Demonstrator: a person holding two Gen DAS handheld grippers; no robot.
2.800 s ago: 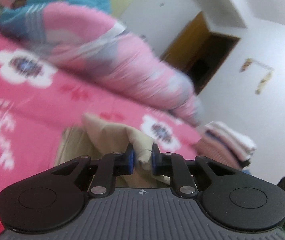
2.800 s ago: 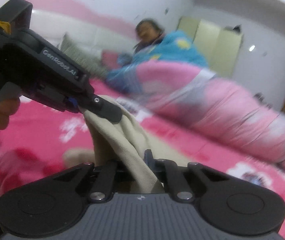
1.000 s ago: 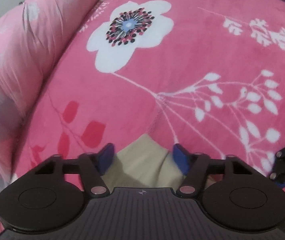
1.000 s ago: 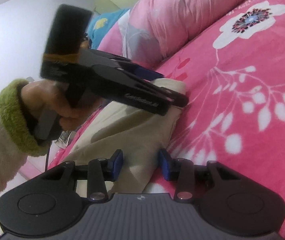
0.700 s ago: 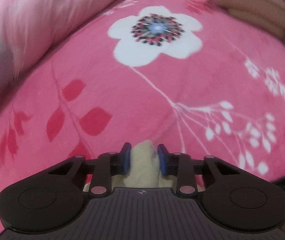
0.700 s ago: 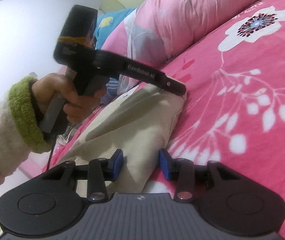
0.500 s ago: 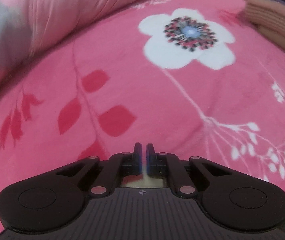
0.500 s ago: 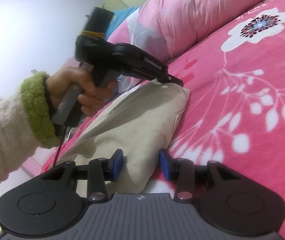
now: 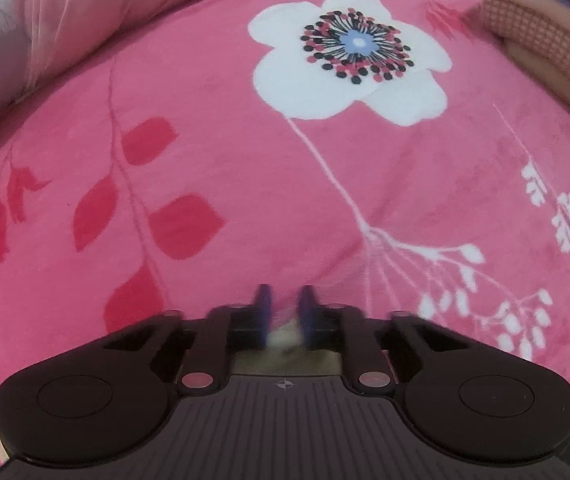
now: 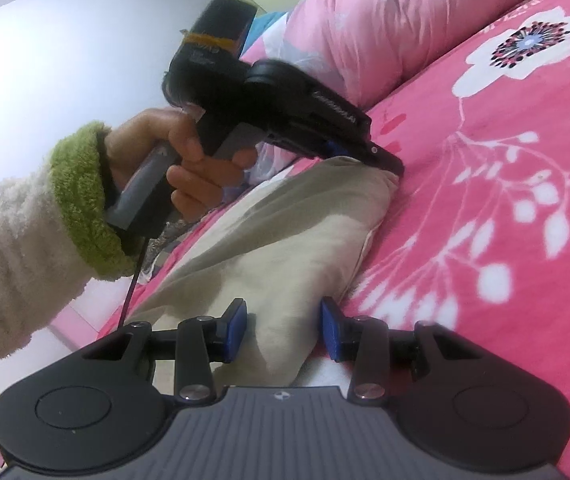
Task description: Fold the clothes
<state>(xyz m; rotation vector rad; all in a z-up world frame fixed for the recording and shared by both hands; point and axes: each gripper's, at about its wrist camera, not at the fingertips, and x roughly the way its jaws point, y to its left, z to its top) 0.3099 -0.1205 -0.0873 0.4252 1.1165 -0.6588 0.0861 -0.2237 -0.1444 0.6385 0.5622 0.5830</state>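
Right wrist view shows the beige garment [image 10: 285,232] lying on the pink flowered bed cover [image 10: 505,208] as a long folded strip. Its long axis runs from the right gripper [image 10: 283,332] away to the left gripper [image 10: 389,164].

The near end lies between the right fingers, which stand apart and do not seem to press the cloth. The far corner is at the tip of the left fingers. These are drawn almost together on it, held by the left hand [image 10: 189,164] and pointing steeply down. In the left wrist view, only a small piece of the garment [image 9: 285,340] shows between these blurred fingers.

Each gripper is thus at one end of the strip. The next fold probably depends on bringing the far end over the near end.
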